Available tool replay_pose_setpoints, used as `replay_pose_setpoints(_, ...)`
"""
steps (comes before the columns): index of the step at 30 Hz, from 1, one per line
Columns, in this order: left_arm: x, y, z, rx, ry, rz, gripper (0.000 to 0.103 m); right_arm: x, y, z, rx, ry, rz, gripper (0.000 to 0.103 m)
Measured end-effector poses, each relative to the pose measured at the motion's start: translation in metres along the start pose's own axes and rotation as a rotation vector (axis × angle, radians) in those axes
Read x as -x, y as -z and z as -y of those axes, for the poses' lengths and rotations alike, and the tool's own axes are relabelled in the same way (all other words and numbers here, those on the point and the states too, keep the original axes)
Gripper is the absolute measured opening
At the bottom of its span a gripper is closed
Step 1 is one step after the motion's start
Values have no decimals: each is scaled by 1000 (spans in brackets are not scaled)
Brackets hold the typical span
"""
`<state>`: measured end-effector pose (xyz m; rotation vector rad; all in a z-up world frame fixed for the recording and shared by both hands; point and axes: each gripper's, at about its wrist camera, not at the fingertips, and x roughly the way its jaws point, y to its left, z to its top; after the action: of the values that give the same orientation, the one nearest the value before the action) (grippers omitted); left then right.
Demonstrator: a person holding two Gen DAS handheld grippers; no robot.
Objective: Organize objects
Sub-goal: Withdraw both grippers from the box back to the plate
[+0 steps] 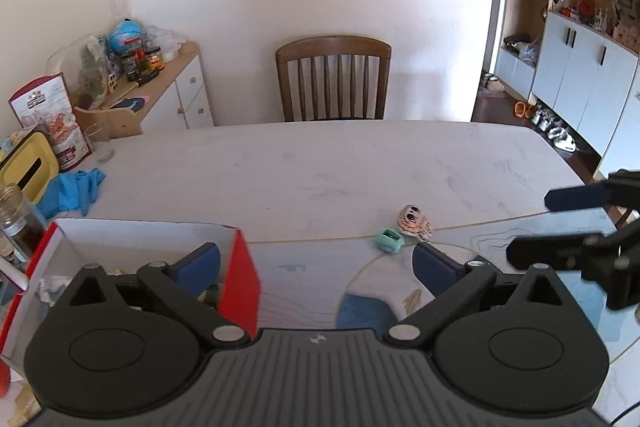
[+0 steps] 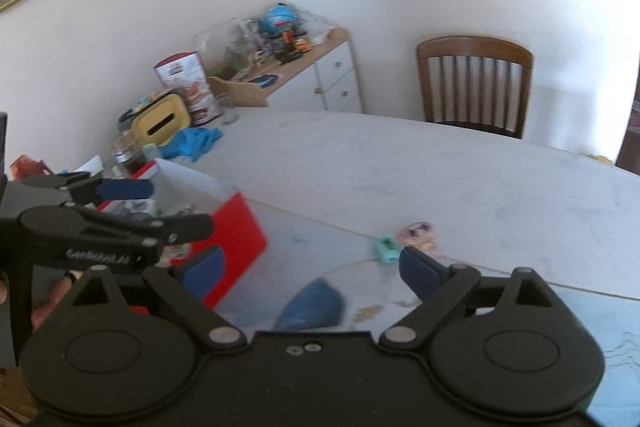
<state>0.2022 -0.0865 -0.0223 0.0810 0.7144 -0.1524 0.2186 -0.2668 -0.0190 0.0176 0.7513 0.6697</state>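
Both empty, spread wide: left gripper (image 1: pixel 316 263) over red box (image 1: pixel 240 283), right gripper (image 2: pixel 308 267) nearer. Teal sharpener (image 1: pixel 389 239), touching pink figurine (image 1: pixel 412 221), right of box, just ahead.

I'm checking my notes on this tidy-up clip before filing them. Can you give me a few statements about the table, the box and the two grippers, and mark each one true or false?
1. Both the left gripper and the right gripper are open and hold nothing. True.
2. The small mint-green toy lies inside the red and white box. False: it lies on the table, to the right of the box.
3. The round pink toy sits right next to the mint-green toy. True.
4. The wooden chair stands at the far side of the table. True.
5. The blue glove lies to the right of the box. False: it lies beyond the box, to the left.
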Motion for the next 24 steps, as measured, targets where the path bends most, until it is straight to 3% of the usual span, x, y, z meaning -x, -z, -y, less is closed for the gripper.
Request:
replay_pose_setpoints(7, -30, 8, 27, -4, 29, -41, 103, -5, 3, 41, -5, 57, -14, 98)
replay_pose_setpoints(14, -71, 17, 49, -15, 177, -105, 103, -33, -1, 75, -34, 90, -53, 99)
replay_pose_setpoints(24, -129, 21, 59, 11, 104, -87, 103, -91, -7, 100, -63, 86, -128, 98)
